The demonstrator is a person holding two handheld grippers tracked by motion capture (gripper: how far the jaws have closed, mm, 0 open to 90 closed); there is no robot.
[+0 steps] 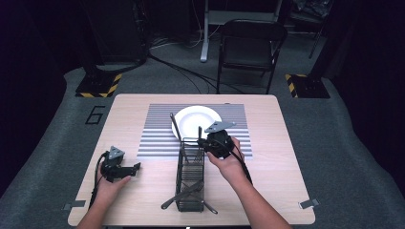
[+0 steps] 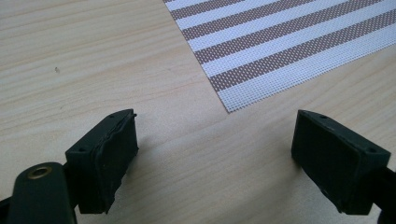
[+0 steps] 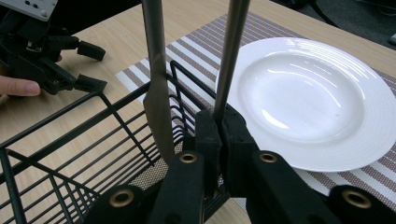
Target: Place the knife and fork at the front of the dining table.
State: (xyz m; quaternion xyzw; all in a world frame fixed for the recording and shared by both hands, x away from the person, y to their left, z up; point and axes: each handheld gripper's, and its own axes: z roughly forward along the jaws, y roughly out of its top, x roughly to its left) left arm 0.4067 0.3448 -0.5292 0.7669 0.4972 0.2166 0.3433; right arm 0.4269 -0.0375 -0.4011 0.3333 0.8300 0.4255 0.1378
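Pinching a thin metal utensil handle low in the centre of the right gripper view, the right gripper has its jaws pressed together on it above the wire basket, lower left. A knife stands beside it; the plate fills the right. In the high view the left gripper, lower left, rests on the table with jaws spread wide.

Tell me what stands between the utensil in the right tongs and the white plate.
Nothing visible. The right tongs are shut on a utensil handle at the wire basket end nearest the white plate. Only striped placemat lies between. A knife leans beside it, on the side away from the plate.
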